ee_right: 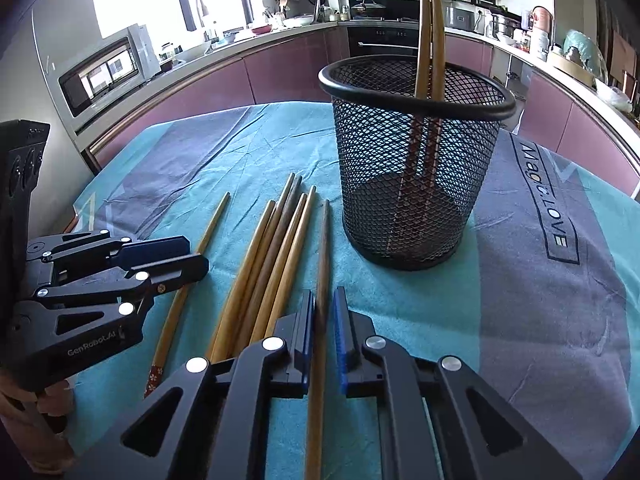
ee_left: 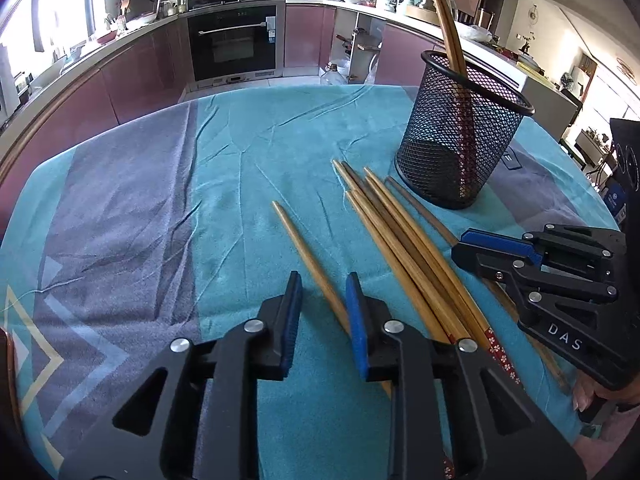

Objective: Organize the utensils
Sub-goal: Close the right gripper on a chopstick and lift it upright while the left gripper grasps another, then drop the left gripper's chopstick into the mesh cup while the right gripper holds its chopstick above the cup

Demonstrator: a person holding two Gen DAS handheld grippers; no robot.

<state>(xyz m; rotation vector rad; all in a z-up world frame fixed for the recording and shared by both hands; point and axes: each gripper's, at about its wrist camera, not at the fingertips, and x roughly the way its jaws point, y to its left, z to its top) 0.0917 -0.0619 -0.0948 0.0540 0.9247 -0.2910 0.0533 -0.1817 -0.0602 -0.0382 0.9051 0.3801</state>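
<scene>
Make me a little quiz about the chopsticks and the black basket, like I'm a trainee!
1. How many chopsticks stand in the mesh basket?
2. True or false: the mesh basket lies on its side.
3. What is between the pads of the right tool? A) a chopstick B) a spoon C) nothing

Key: 1) two; 2) false, it stands upright; 3) A
</scene>
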